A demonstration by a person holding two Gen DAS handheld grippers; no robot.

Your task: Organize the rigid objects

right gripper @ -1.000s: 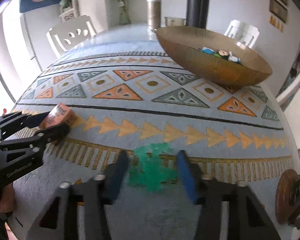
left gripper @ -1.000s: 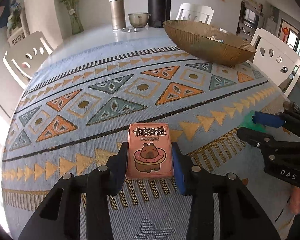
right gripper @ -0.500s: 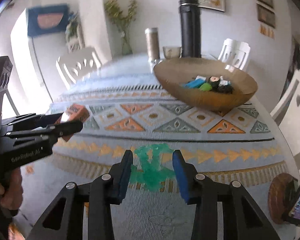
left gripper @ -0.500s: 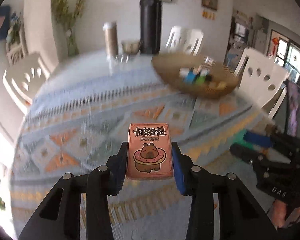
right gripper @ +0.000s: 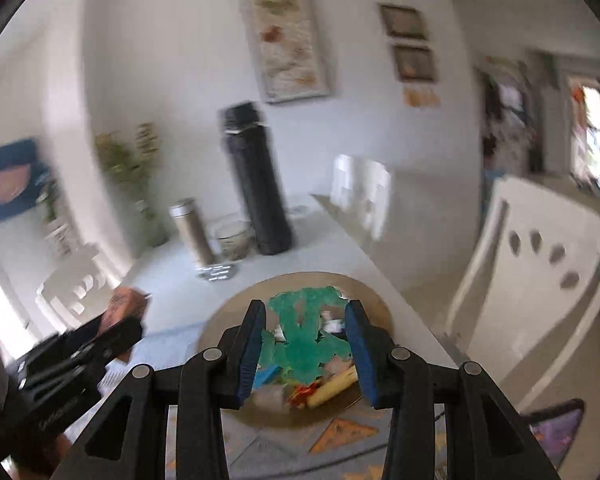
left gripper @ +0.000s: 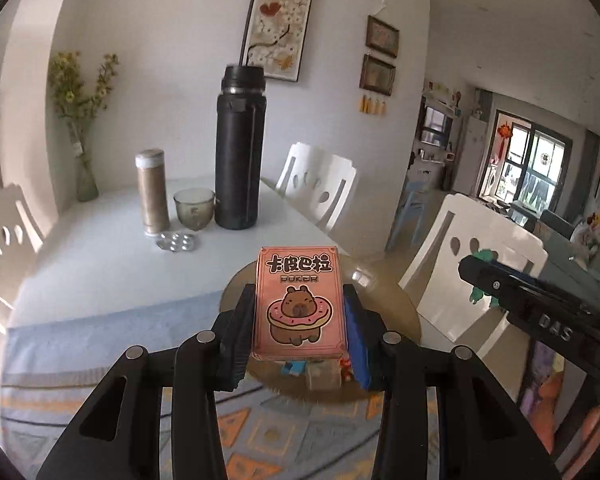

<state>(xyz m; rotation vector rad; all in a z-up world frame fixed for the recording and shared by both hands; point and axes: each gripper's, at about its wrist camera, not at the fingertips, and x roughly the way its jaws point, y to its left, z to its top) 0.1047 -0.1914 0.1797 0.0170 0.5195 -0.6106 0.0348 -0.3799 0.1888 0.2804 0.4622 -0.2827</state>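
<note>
Your left gripper (left gripper: 298,322) has its fingers clamped on the two long sides of the pink cardboard box of playing cards (left gripper: 300,306) with a brown cartoon animal in a doughnut. You hold this box upright in the air, above the shallow golden-brown bowl (left gripper: 400,304).

Your right gripper (right gripper: 306,340) has its fingers closed on the flat green translucent toy figure (right gripper: 302,338), which hangs in the air over the same bowl, where small coloured objects lie.

The bowl stands on the patterned blue and orange cloth (left gripper: 236,436) of the tabletop. Farther away stand a tall black flask (left gripper: 238,152), a small glass cup (left gripper: 194,208) and a slim beige canister (left gripper: 152,192).
</note>
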